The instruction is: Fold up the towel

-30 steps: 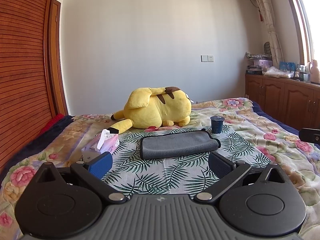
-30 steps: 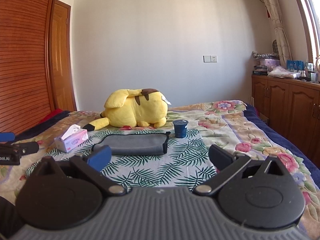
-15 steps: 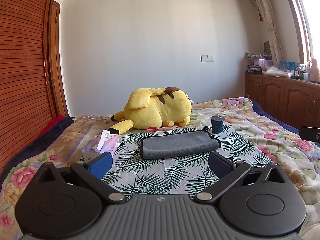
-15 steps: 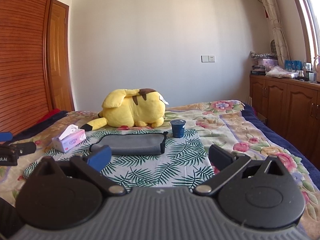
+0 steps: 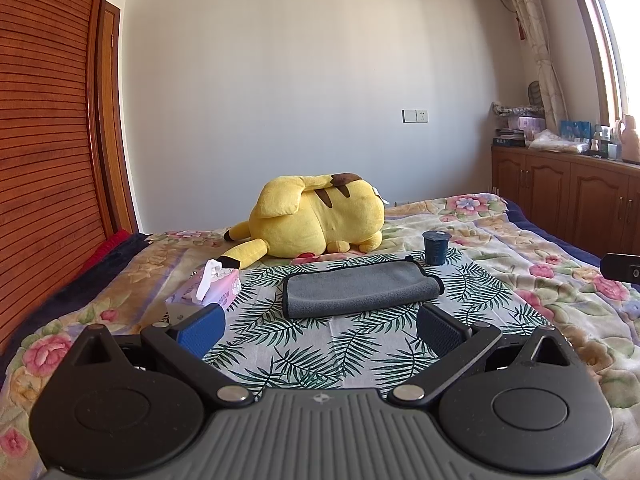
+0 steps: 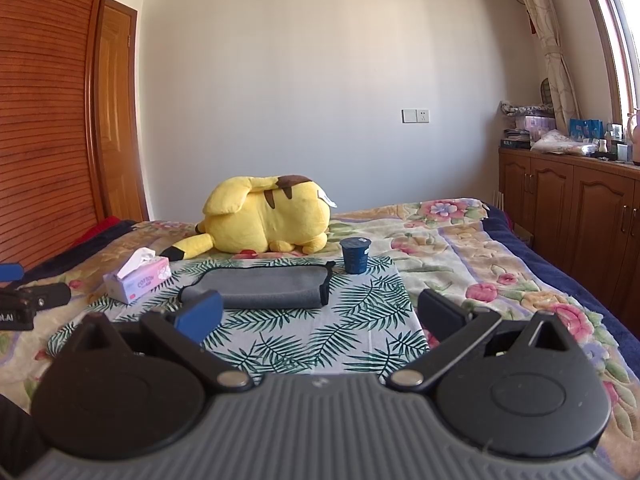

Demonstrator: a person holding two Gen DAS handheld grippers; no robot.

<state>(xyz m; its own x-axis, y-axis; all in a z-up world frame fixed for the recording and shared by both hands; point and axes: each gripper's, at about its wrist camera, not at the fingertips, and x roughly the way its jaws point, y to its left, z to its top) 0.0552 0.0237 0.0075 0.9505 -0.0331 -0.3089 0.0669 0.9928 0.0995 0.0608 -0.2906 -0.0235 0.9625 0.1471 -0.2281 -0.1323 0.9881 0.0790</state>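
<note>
A grey towel (image 5: 360, 288) lies folded into a flat rectangle on a palm-leaf cloth (image 5: 320, 344) on the bed; it also shows in the right wrist view (image 6: 260, 286). My left gripper (image 5: 320, 330) is open and empty, held back from the towel's near edge. My right gripper (image 6: 318, 318) is open and empty, also short of the towel and to its right. Neither touches the towel. The left gripper's tip shows at the left edge of the right wrist view (image 6: 28, 300).
A yellow plush toy (image 5: 320, 216) lies behind the towel. A dark blue cup (image 5: 436, 247) stands at the towel's far right corner. A pink tissue box (image 5: 212, 290) sits to its left. Wooden cabinets (image 6: 580, 208) line the right wall; a slatted wardrobe (image 5: 44, 160) stands left.
The right wrist view has shifted slightly, with the towel and cup now a little further left and lower. The left gripper has hardly moved. Both stay open.
</note>
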